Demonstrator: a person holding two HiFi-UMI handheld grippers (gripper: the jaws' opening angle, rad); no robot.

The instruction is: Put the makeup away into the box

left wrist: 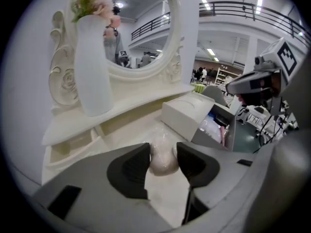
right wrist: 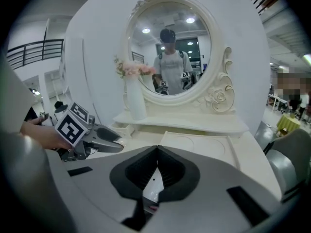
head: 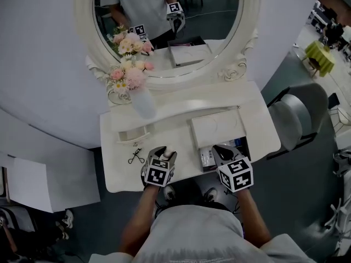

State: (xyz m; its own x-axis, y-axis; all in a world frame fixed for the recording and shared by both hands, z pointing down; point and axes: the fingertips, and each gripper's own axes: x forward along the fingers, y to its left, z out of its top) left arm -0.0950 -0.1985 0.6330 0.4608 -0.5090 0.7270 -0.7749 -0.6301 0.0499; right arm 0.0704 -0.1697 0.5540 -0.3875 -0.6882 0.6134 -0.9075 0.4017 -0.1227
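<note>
Left hand-held gripper [left wrist: 163, 149] clamping pale rounded makeup item [left wrist: 163, 163] at pad tips, jaws roughly half apart, above worktop [left wrist: 131, 135]. Open box [left wrist: 206, 140] lying just right of it. Right hand-held gripper [right wrist: 156, 154] closed, empty, hovering over box. I am judging this carry step: squeezing gently, clearing rim, lowering inside before releasing.

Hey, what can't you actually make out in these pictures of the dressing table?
The pale wrapped lump in the left tool: left gripper view, blurred, so its kind is unclear.
Inside of the box: in the head view the right tool covers most of it; the left gripper view shows only a sliver.
The small metal thing beside the left tool: head view, too small to name.
</note>
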